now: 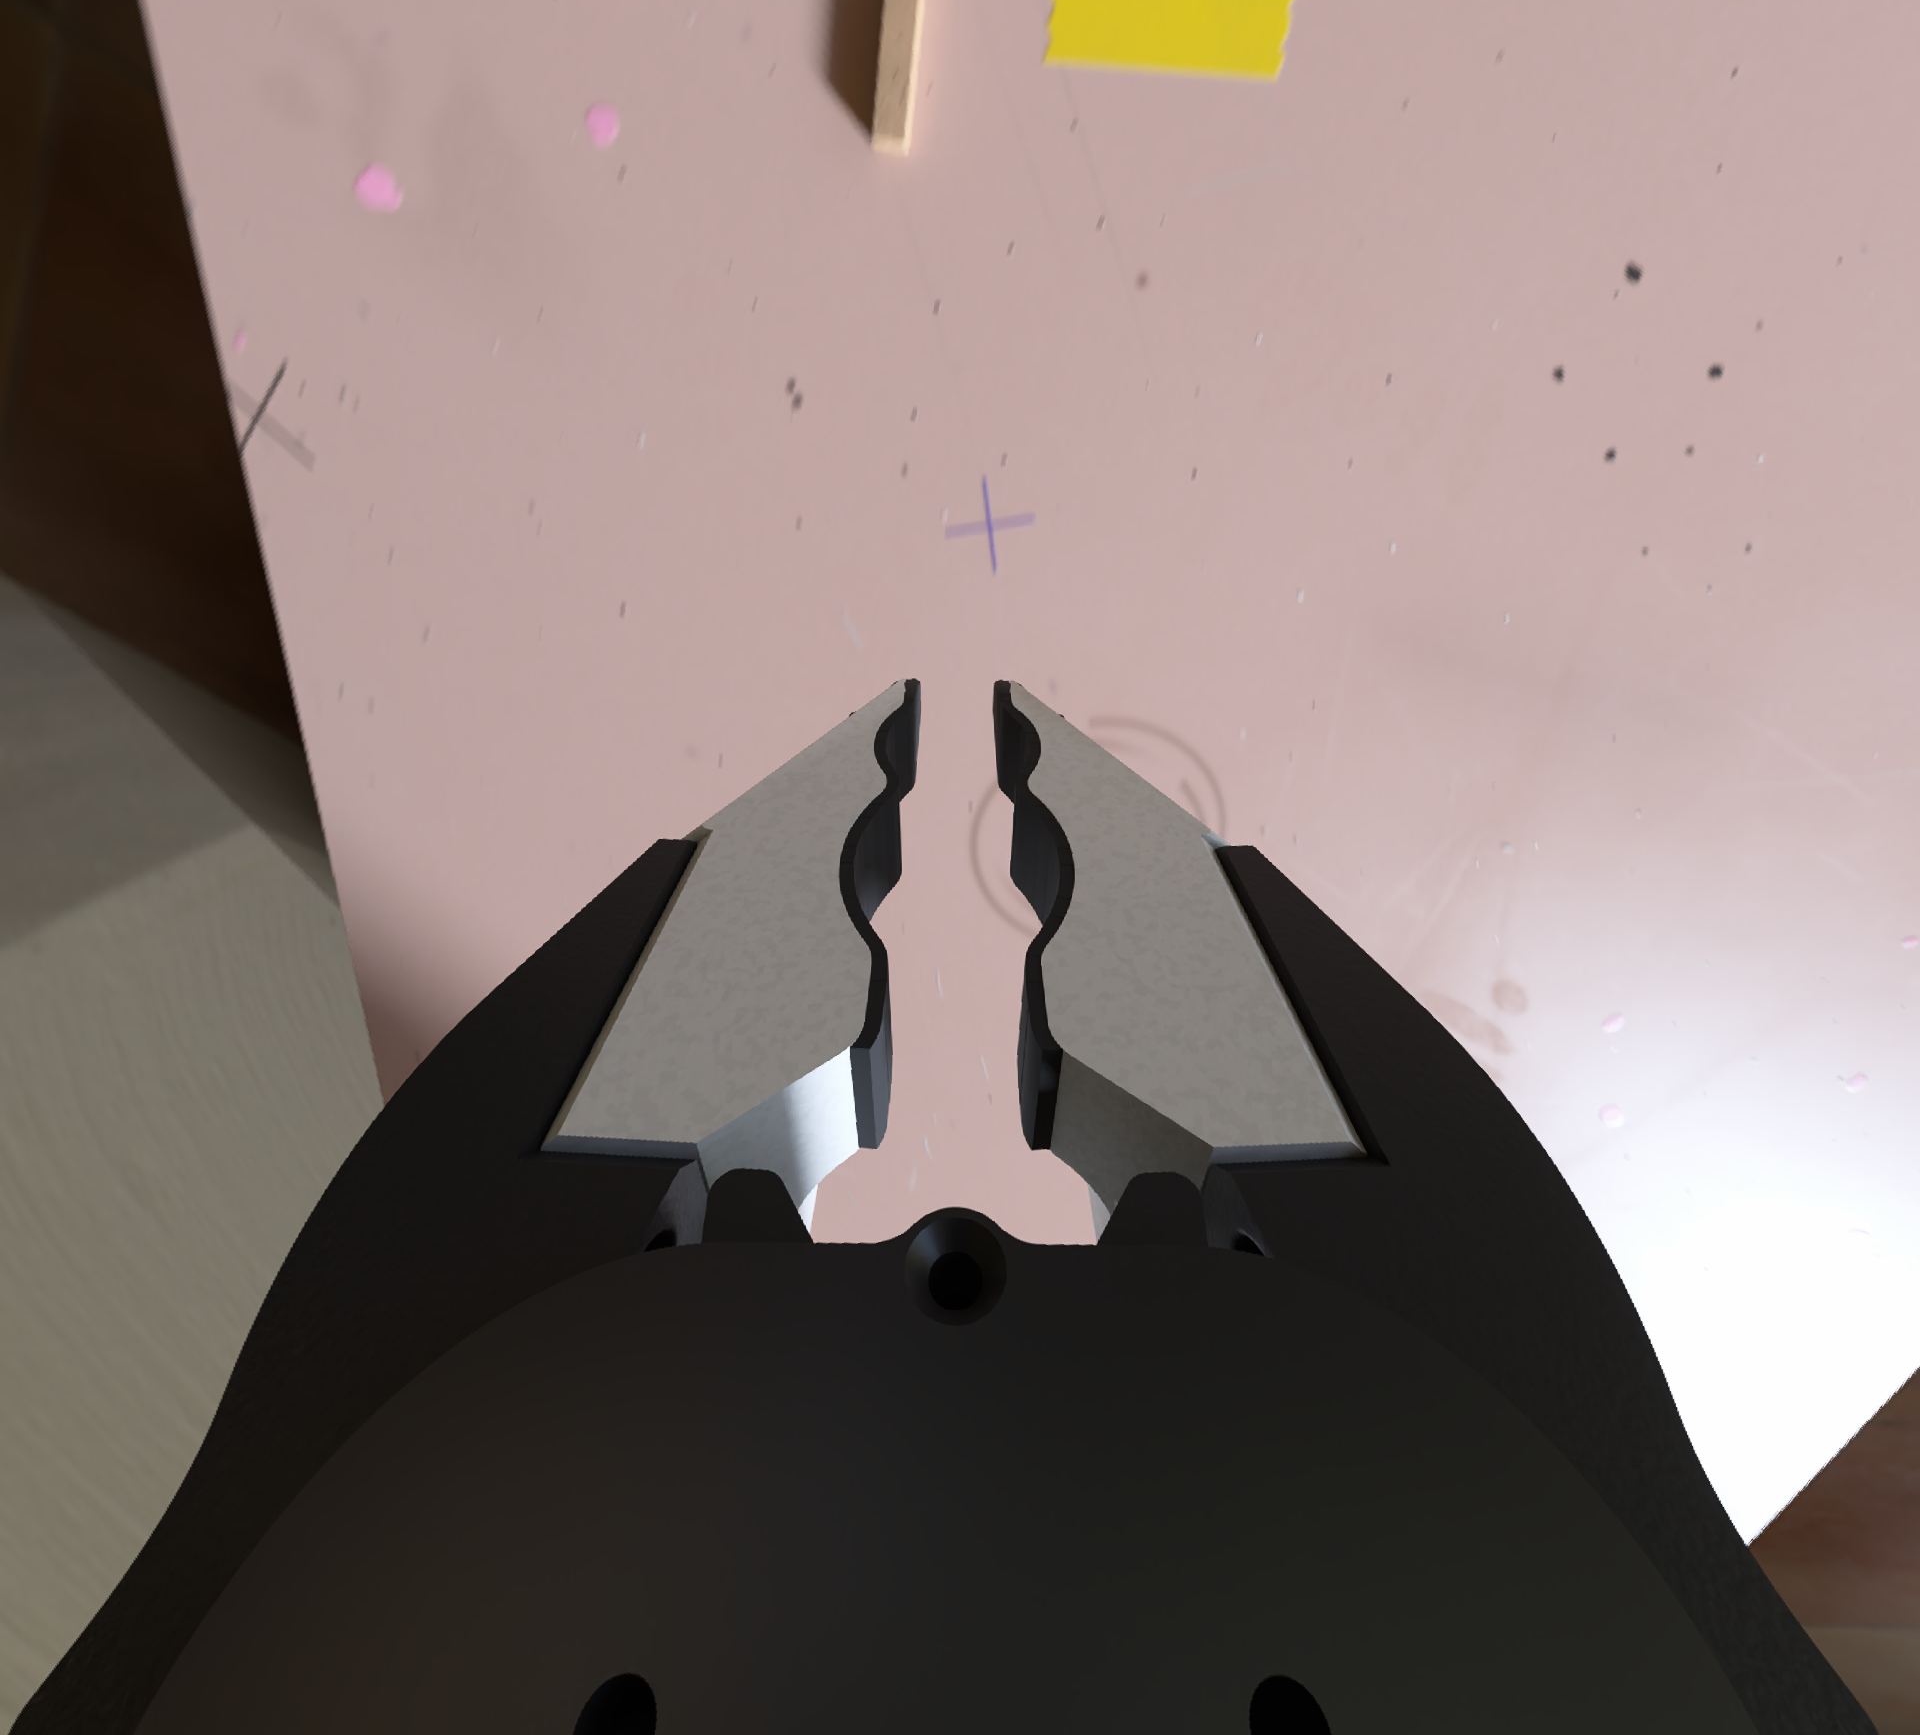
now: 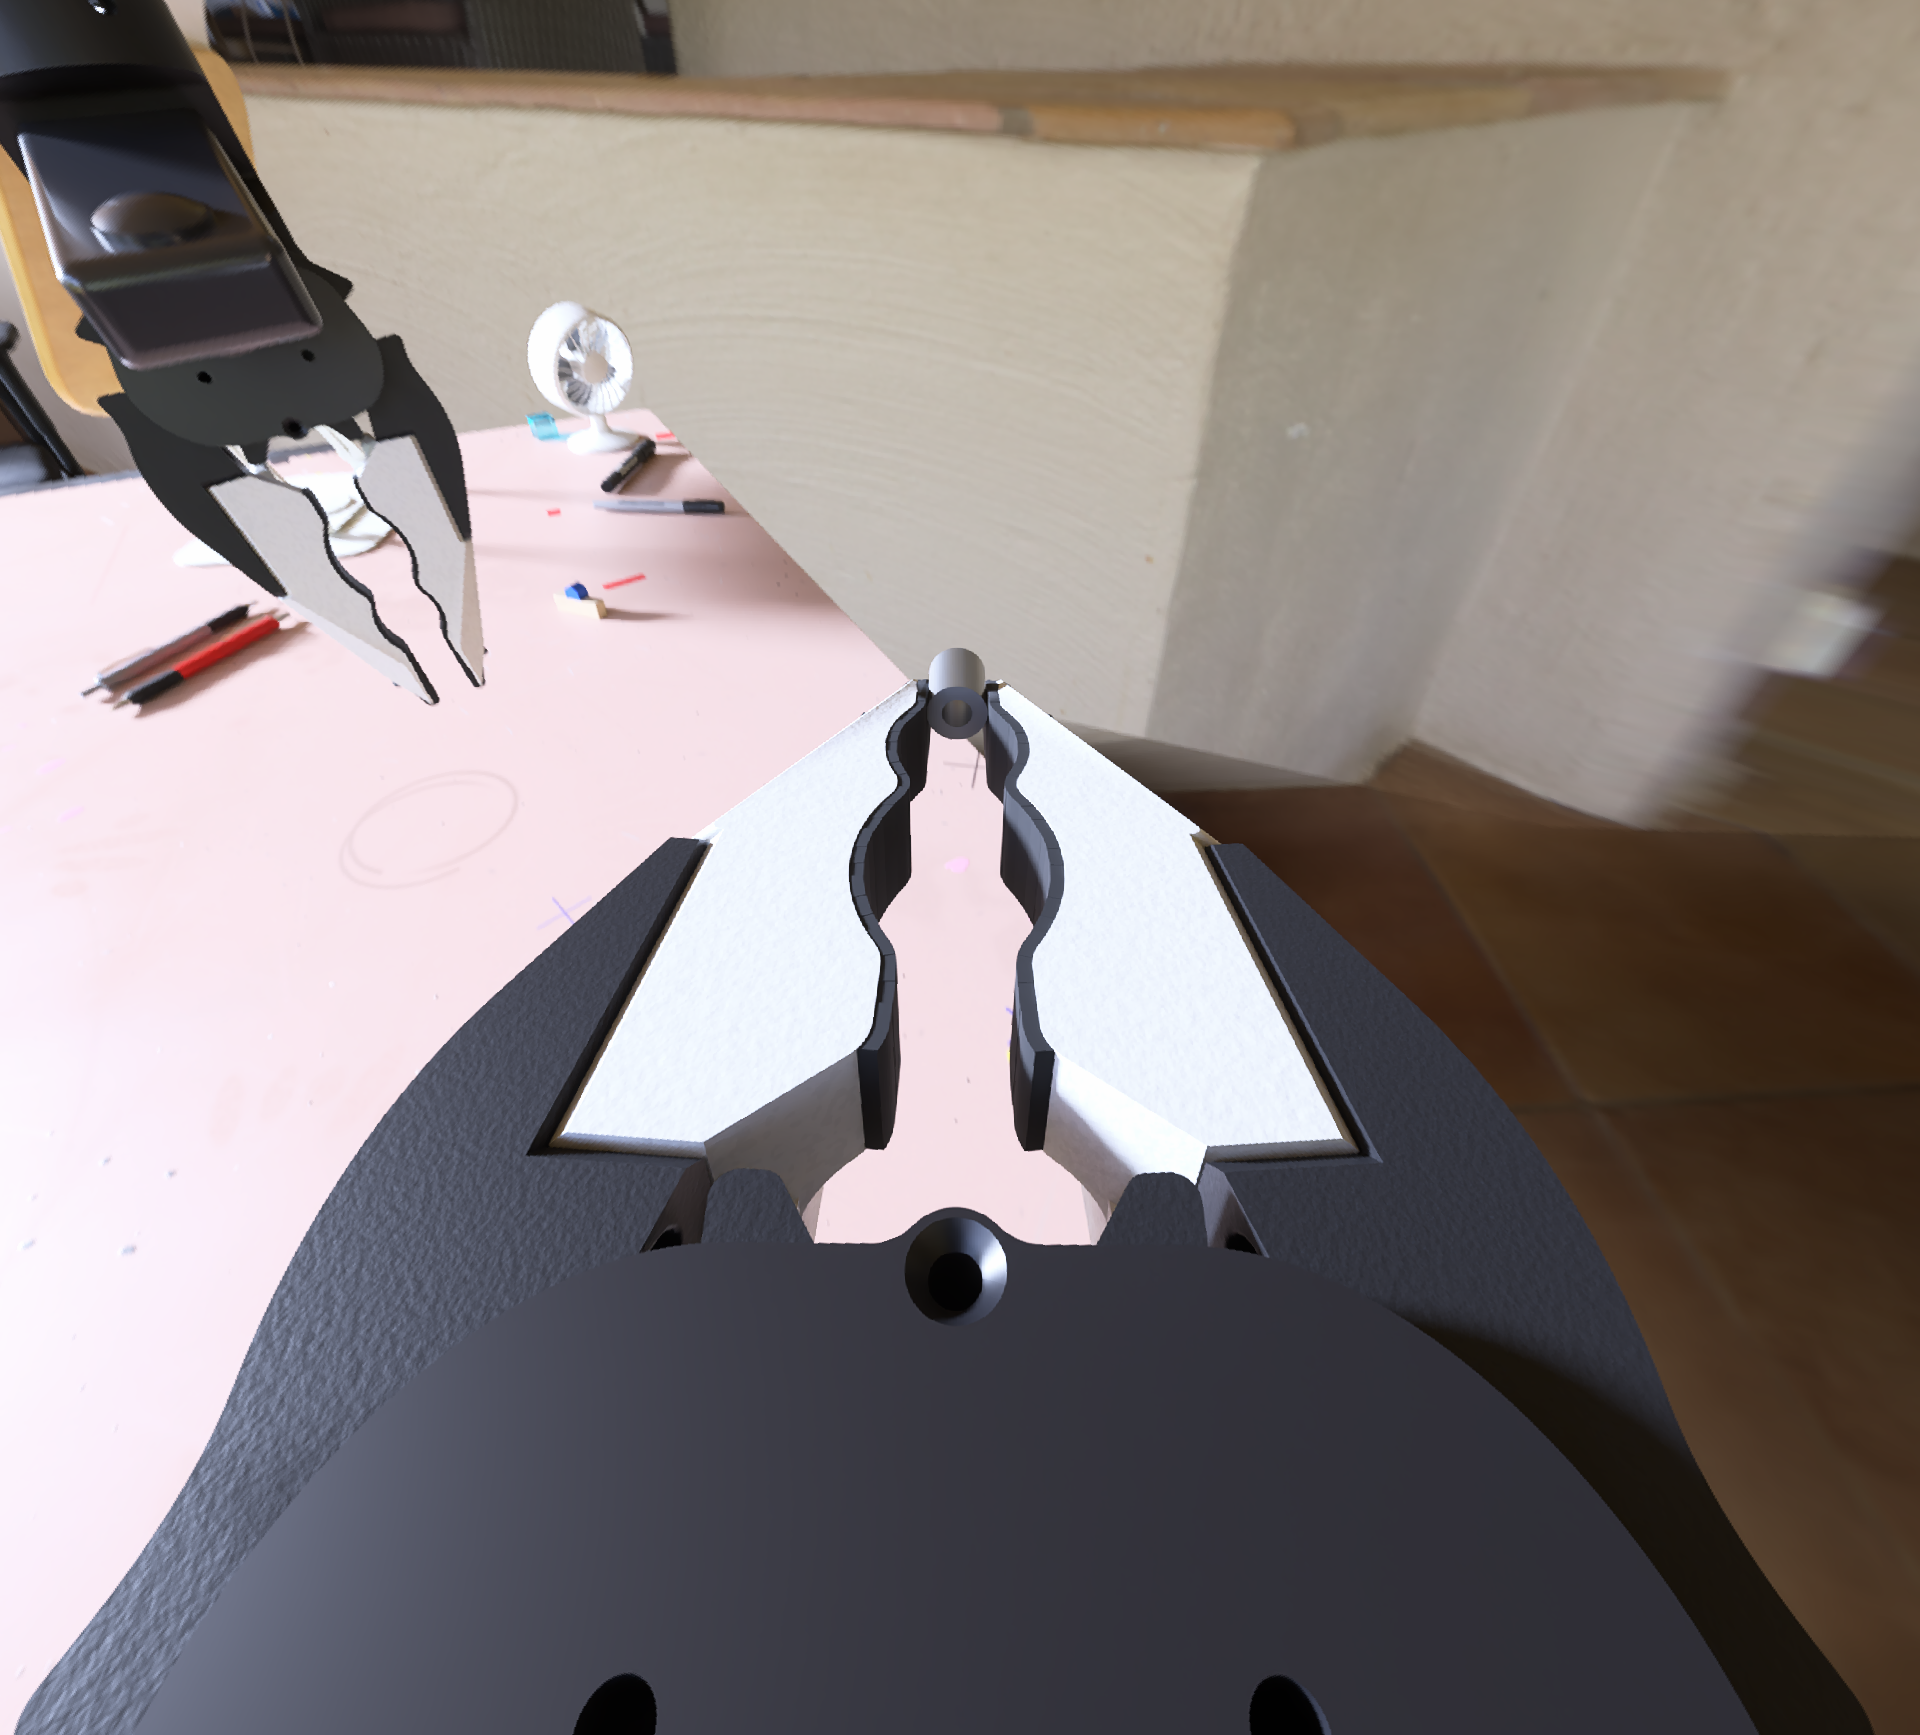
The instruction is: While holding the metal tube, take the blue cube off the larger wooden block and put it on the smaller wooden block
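Note:
My right gripper is shut on a short grey metal tube, pinched at the fingertips above the pink table's right edge. A small blue cube sits on one end of a pale wooden block farther back on the table. My left gripper hangs above the table to the left of that block, its jaws a narrow gap apart and empty. In the left wrist view, my left gripper points down at the table. Ahead of it lies another wooden block with nothing on it.
A yellow tape strip lies right of the bare block. A white fan, black markers and pens lie on the table. A beige wall runs along the table's right edge, and the left edge drops off.

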Controlling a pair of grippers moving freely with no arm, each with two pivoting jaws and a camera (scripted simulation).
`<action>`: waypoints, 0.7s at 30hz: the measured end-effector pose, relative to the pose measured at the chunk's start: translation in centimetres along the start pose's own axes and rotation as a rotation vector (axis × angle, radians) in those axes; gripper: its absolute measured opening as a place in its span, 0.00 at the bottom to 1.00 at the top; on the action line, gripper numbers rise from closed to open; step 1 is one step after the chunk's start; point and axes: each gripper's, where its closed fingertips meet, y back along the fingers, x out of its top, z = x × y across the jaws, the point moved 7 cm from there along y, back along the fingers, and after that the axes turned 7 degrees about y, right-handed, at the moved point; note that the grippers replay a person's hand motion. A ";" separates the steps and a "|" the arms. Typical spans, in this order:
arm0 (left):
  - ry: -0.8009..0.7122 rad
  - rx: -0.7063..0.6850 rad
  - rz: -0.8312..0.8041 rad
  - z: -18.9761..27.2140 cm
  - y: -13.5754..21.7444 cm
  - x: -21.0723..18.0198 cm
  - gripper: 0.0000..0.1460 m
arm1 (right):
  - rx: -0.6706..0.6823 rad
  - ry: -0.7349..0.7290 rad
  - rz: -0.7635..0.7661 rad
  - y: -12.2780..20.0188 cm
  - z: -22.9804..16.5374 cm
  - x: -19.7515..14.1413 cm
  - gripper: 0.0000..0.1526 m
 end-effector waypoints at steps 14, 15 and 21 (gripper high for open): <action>-0.062 -0.057 -0.135 -1.0 -10.9 6.2 0.09 | -0.077 -0.001 -0.167 1.5 1.9 -2.5 0.06; -0.058 -0.053 -0.147 -1.1 -11.2 6.2 0.09 | -0.077 -0.007 -0.162 1.6 2.0 -2.5 0.06; -0.040 -0.048 -0.206 -1.5 -12.4 5.8 0.09 | -0.071 -0.024 -0.140 2.0 2.2 -2.6 0.06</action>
